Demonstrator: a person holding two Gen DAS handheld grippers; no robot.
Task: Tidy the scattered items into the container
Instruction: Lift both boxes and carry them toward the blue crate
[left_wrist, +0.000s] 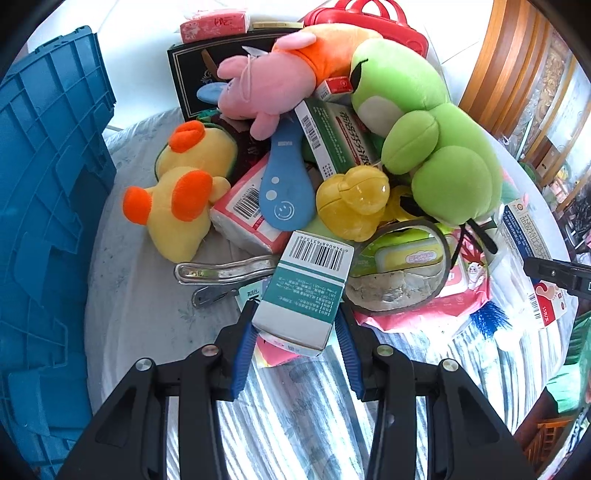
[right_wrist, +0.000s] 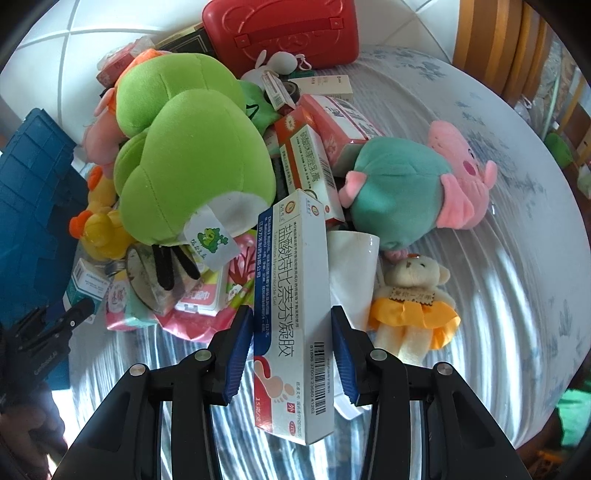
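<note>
My left gripper (left_wrist: 295, 314) is shut on a teal and white medicine box (left_wrist: 303, 295), held at the near edge of a pile of toys and boxes. My right gripper (right_wrist: 291, 325) is shut on a long white and blue ointment box (right_wrist: 291, 310) with a foot picture. The blue plastic crate (left_wrist: 44, 203) stands at the left of the table and also shows in the right wrist view (right_wrist: 29, 206). A big green frog plush (left_wrist: 424, 136) lies on top of the pile, also in the right wrist view (right_wrist: 188, 155).
The pile holds a yellow duck plush (left_wrist: 177, 199), pink plush (left_wrist: 266, 88), blue spoon-shaped toy (left_wrist: 284, 184), yellow plastic duck (left_wrist: 351, 199), metal tongs (left_wrist: 221, 271) and wipes packs. A teal-bodied pig plush (right_wrist: 413, 184), small bear (right_wrist: 410, 306) and red case (right_wrist: 280, 29) lie on the striped cloth.
</note>
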